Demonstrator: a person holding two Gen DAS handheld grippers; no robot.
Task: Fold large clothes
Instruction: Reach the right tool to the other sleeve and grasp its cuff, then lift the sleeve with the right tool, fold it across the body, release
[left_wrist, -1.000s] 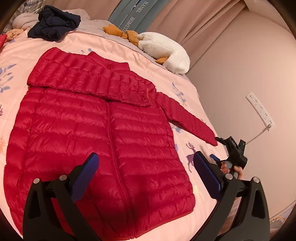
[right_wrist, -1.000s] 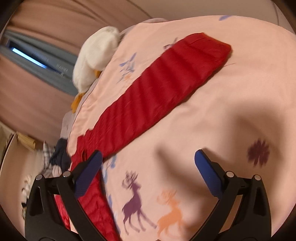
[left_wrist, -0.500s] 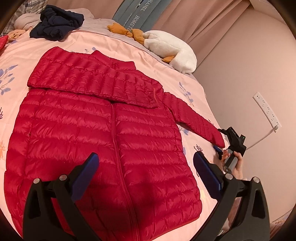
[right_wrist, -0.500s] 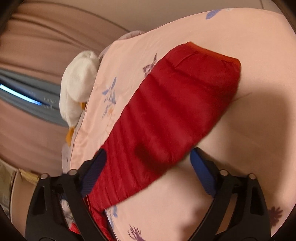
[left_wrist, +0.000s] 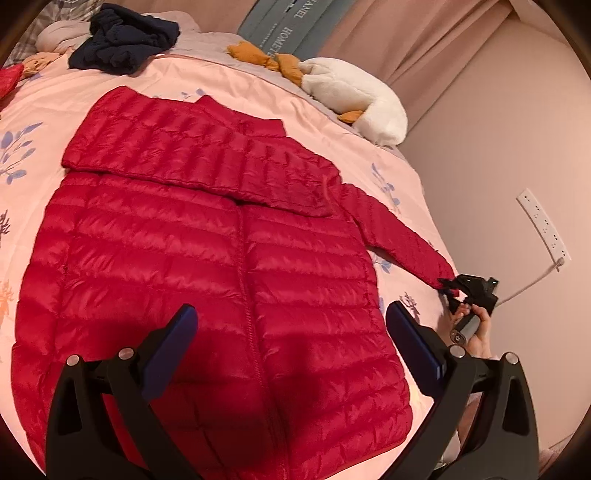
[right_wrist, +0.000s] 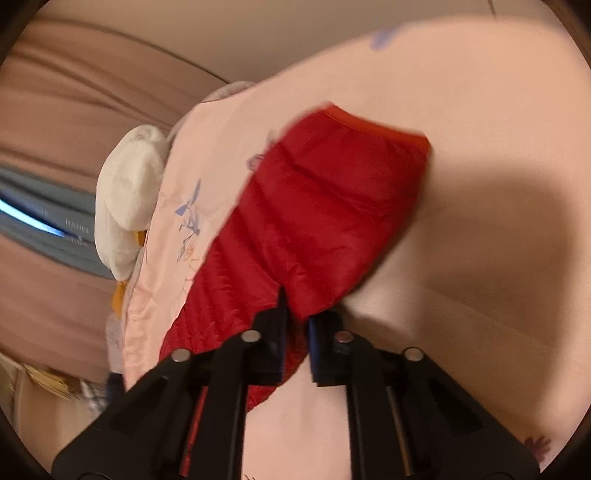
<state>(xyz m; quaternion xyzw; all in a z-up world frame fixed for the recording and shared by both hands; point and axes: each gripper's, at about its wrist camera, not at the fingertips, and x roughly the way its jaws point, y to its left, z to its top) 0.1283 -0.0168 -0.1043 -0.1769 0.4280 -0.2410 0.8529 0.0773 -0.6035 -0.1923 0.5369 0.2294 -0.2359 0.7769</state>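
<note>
A red quilted puffer jacket (left_wrist: 221, 266) lies flat, front up, on a pink bedspread (left_wrist: 44, 99). Its left sleeve is folded across the chest; its right sleeve (left_wrist: 399, 236) stretches out toward the bed's right edge. My left gripper (left_wrist: 291, 332) hovers open over the jacket's lower part, holding nothing. My right gripper (left_wrist: 448, 286), held in a hand, sits at the cuff of that sleeve. In the right wrist view the sleeve (right_wrist: 317, 221) runs away from the right gripper (right_wrist: 297, 314), whose blue pads are shut on a pinch of the red fabric near the cuff.
A white goose plush toy (left_wrist: 354, 99) lies at the bed's far right corner, with a dark navy garment (left_wrist: 122, 44) heaped at the far left. A wall with a white power strip (left_wrist: 543, 225) stands close beyond the bed's right edge. Curtains (left_wrist: 424, 40) hang behind.
The right gripper moved in onto the sleeve's cuff end and its jaws went from wide open to shut on the fabric. The left gripper stayed open above the jacket.
</note>
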